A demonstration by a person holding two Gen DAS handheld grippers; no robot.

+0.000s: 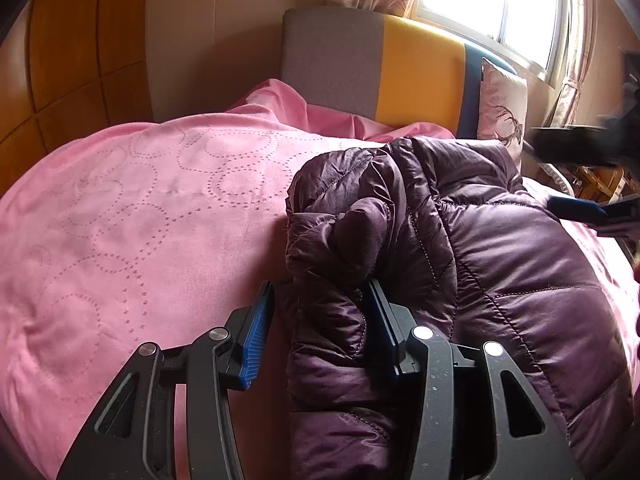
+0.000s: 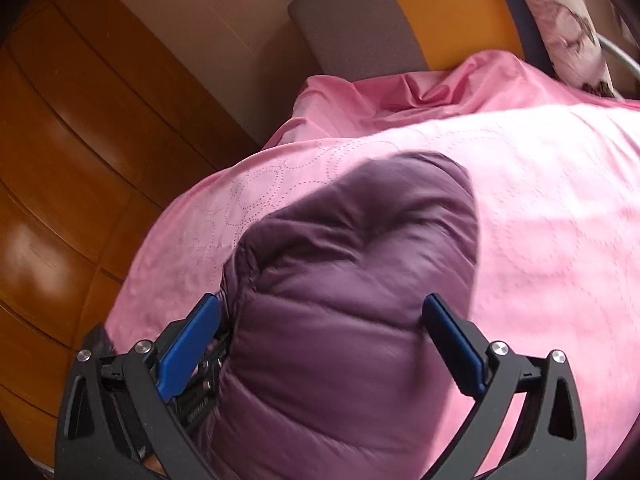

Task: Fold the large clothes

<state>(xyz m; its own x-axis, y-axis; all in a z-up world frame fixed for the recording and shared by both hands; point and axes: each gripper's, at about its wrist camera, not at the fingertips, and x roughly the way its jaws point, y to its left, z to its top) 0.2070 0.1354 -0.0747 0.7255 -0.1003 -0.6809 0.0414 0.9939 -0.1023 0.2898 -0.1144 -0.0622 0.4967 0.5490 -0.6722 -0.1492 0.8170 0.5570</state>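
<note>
A dark purple quilted puffer jacket [image 1: 500,248] lies on a pink bedspread [image 1: 132,216]. In the left wrist view my left gripper [image 1: 320,312] stands open, its blue-padded fingers on either side of a bunched fold of the jacket, with a gap on the left side. The other gripper's blue finger shows at the right edge [image 1: 580,208]. In the right wrist view my right gripper [image 2: 320,320] is open wide with a bulging part of the jacket [image 2: 340,320] between its fingers, over the pink bedspread [image 2: 540,220].
A grey, yellow and blue headboard [image 1: 400,68] stands behind the bed, with a patterned pillow [image 1: 502,108] against it. Wooden wardrobe panels [image 1: 68,48] are on the left. A bright window with curtains [image 1: 500,0] is at the back right.
</note>
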